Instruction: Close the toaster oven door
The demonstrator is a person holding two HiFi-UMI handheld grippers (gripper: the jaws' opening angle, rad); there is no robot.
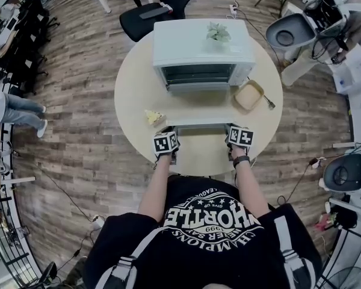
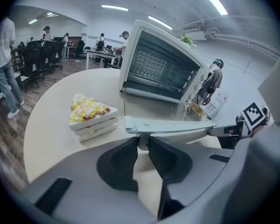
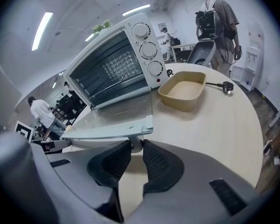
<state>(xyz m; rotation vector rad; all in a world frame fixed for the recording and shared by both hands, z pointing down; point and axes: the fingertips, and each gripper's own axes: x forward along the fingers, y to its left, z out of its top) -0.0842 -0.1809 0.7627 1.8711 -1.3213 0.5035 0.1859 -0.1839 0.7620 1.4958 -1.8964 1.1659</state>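
At the bench's (image 1: 131, 96) near edge, my left hand-held gripper (image 2: 143, 143) and right hand-held gripper (image 3: 136, 146) clamped opposite ends of the open door's (image 3: 121, 110) handle (image 2: 170, 125), for an even lift.

Glossy glass door (image 3: 116, 112); matt smooth tabletop (image 1: 132, 95); wood-plank floor (image 1: 78, 107).

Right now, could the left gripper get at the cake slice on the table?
Probably, once it lets go: the left gripper is clamped on the toaster oven door handle. The cake slice sits on the table just left of the open door, with nothing between them.
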